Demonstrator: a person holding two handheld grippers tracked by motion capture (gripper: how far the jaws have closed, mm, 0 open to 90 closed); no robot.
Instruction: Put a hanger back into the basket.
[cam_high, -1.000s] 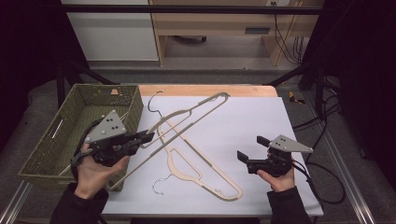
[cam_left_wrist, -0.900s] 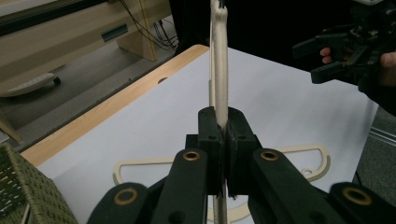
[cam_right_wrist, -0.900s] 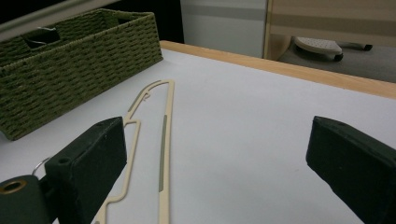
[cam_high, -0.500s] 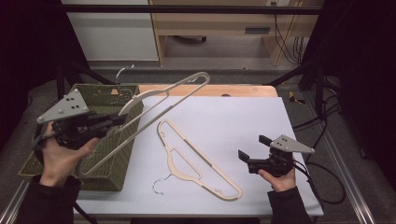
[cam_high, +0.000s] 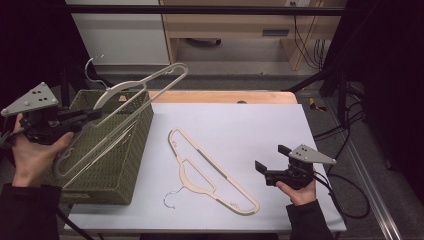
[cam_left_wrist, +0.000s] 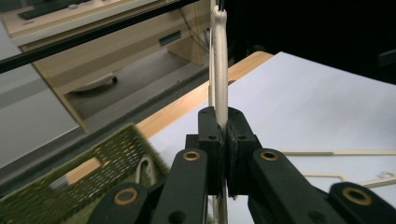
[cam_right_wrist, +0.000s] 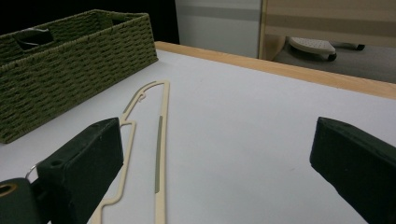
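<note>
— Hangers first, from the high view: we hold one hanger (cam_high: 132, 97) in our left gripper (cam_high: 92, 116), clamped on its lower bar. It hangs tilted over the basket (cam_high: 132, 165), hook (cam_high: 92, 65) up and away from us, one end reaching past the basket's far rim.

— And the second hanger (cam_high: 210, 172)?

— Flat on the table (cam_high: 260, 125), just right of the basket, its hook (cam_high: 172, 200) toward us. Our right gripper (cam_high: 272, 162) rests near the table's right edge, jaws apart, nothing between them, well clear of that hanger.

— Left gripper view?

— Our jaws are pinched tight on the pale bar of the hanger (cam_left_wrist: 219, 88), which runs straight up between them. The basket (cam_left_wrist: 107, 163) lies below and to the left.

— Right gripper view?

— Our two jaws stand wide and empty. The second hanger (cam_right_wrist: 159, 154) lies on the table (cam_right_wrist: 261, 130) between and beyond them, the basket (cam_right_wrist: 70, 65) at the far left.
</note>
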